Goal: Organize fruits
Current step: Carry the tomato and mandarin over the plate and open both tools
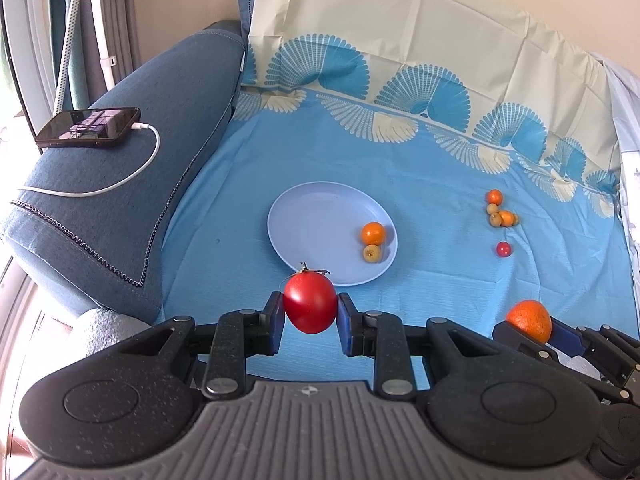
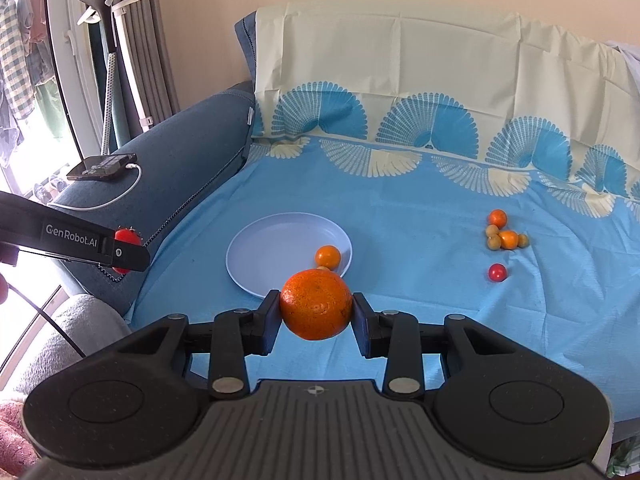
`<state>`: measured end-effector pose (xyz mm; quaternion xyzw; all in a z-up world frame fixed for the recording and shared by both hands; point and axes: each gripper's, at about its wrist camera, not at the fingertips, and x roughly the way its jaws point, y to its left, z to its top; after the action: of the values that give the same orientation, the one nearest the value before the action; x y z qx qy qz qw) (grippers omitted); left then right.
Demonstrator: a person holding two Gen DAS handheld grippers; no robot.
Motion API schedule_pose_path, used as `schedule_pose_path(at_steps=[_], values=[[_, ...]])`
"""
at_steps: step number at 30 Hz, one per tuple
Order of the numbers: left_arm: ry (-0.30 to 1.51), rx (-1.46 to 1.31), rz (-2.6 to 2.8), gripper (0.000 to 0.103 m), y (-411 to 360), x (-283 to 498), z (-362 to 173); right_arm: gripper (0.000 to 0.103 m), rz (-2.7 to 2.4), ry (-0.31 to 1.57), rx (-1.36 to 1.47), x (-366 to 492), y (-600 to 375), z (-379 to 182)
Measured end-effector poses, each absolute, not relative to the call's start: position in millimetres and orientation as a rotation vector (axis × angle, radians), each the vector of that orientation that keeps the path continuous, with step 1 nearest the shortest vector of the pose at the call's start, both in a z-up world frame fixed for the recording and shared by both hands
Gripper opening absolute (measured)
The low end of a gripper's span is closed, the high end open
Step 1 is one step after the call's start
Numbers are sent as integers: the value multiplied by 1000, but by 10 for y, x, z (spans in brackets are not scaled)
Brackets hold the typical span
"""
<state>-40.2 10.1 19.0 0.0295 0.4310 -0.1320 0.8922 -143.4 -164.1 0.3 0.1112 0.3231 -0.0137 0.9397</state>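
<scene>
A blue sheet [image 1: 400,184] with fan patterns is being shown spread over the sofa seat, its cream part draped up the backrest in the upper half of both frames; a pale blue plate [image 1: 312,220] is lying on it at mid-frame, and a small orange [image 1: 373,233] and a yellowish round fruit [image 1: 372,253] touching it are being carried near the plate's right rim; at the right of the frame a cluster of small fruits [image 1: 501,213], orange and yellow-green, is lying on the sheet well apart from the plate, with a small red fruit [image 1: 503,249] just below the cluster; a phone [image 1: 90,127] with a white cable [image 1: 132,172] plugged in is resting on the blue armrest [image 1: 132,220] at the upper left.

A red tomato [image 1: 310,302], its stem up, is being gripped between the jaws of the left gripper [image 1: 310,312] at lower centre of the left wrist view, just short of the plate's near rim and above the sheet; nothing is standing between it and the plate. A large orange [image 2: 316,304] is being clamped by the right gripper [image 2: 316,310] at the centre of the right wrist view, covering the plate's near right edge; in the left wrist view this gripper is being seen at the lower right, beside the left one; in the right wrist view the left gripper is reaching in level from the left edge.
</scene>
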Motion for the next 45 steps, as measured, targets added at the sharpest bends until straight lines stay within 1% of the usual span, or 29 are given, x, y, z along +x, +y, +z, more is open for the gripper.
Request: schedule_pose_path(at_steps=[14, 24, 32, 45], values=[[908, 54, -232, 30, 110, -89, 130, 39, -20, 690, 221, -1164, -1655, -58], [931, 65, -199, 30, 8, 374, -15, 39, -1, 729, 243, -698, -1651, -204], [979, 85, -197, 30, -189, 882, -317, 39, 19, 776, 229, -175, -1596, -462], [1089, 168, -198, 30, -492, 1650, -1088, 39, 82, 885, 207, 609, -1554, -1043]])
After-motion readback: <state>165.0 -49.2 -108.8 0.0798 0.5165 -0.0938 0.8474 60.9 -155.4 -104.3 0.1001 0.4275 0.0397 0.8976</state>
